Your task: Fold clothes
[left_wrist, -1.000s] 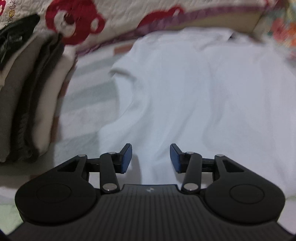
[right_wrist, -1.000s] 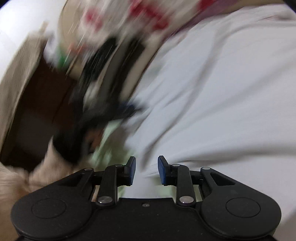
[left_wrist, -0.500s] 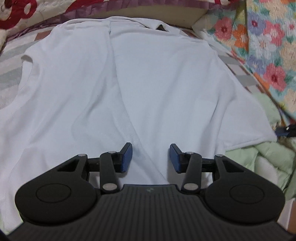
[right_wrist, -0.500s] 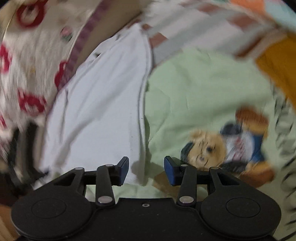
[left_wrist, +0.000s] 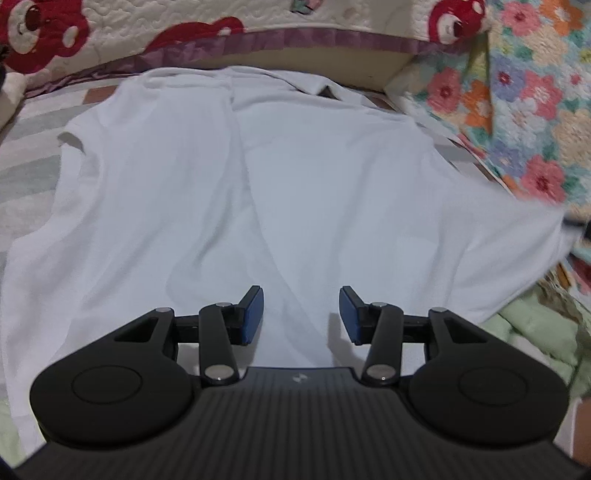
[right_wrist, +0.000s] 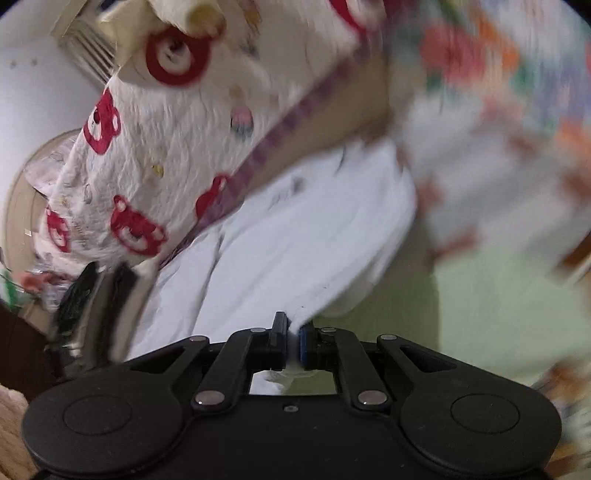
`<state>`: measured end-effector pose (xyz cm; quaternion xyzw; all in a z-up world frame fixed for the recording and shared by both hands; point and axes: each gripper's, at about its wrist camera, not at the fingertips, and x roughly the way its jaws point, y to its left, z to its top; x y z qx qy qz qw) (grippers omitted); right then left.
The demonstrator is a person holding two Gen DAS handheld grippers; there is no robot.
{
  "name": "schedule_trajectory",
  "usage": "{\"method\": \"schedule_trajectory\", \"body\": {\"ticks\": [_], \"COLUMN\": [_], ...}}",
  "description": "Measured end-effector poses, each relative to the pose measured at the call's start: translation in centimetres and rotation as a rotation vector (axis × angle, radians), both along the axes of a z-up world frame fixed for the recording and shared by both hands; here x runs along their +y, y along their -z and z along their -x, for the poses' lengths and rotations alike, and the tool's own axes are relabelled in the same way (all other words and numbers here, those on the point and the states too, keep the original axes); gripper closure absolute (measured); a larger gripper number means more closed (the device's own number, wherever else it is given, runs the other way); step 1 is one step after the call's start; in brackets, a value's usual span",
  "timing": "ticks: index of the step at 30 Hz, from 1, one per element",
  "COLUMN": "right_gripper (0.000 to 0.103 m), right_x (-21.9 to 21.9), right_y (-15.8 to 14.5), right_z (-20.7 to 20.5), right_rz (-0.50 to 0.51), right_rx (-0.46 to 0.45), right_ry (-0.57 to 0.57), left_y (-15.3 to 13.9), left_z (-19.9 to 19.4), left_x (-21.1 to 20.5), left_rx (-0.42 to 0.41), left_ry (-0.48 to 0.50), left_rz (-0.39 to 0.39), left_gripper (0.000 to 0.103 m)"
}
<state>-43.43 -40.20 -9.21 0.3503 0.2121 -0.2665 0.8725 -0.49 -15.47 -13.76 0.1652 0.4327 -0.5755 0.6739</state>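
Left wrist view: my left gripper (left_wrist: pixel 301 310) hovers over the white cotton T-shirt (left_wrist: pixel 258 184), blue pads wide apart, nothing between them.
Shirt position: spread flat ahead of my left gripper on the striped bedsheet (left_wrist: pixel 33 162), collar at the far end by the bear-print quilt (left_wrist: pixel 184 22), a long crease running away from my fingers.
Right wrist view: my right gripper (right_wrist: pixel 293 341) is pinched together on a corner of that white shirt, cloth bunched between the pads.
Right of it: pale green fabric (right_wrist: pixel 480 314), blurred.
Far corner: in the left view the shirt's right edge lifts off the bed and smears with motion.
Risk: my pinch is on a thin corner, so I reckon a fast pull could slip it free.
Risk two: with my left pads idle, the body may drag and wrinkle, spoiling the fold line.
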Motion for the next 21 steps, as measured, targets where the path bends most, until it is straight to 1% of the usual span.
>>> {"method": "schedule_trajectory", "body": {"ticks": [2,4,8,12,18,21], "right_gripper": [0.099,0.1,0.1,0.1,0.102,0.103], "right_x": [0.1,-0.7,-1.5,-0.9,0.0,0.4], "right_y": [-2.5,-1.3,3.5,4.3,5.6,6.2], "right_z": [0.2,0.2,0.8,1.2,1.9,2.3], "right_rz": [0.089,0.057,-0.018,0.007,0.045,0.064], "right_rx": [0.085,0.124,0.22,0.304,0.43,0.492], "right_ry": [0.02,0.027,0.061,0.066,0.073,0.077], "left_y": [0.0,0.0,0.0,0.0,0.0,-0.3], "left_z": [0.1,0.2,0.2,-0.3,-0.2,-0.1], "left_x": [0.0,0.0,0.2,0.8,0.9,1.5], "left_rx": [0.003,0.006,0.02,0.062,0.074,0.185], "left_ry": [0.012,0.023,0.037,0.016,0.022,0.036], "left_rz": [-0.006,-0.012,-0.019,-0.008,-0.028,-0.007], "left_gripper": [0.057,0.057,0.056,0.056,0.055,0.052]}}
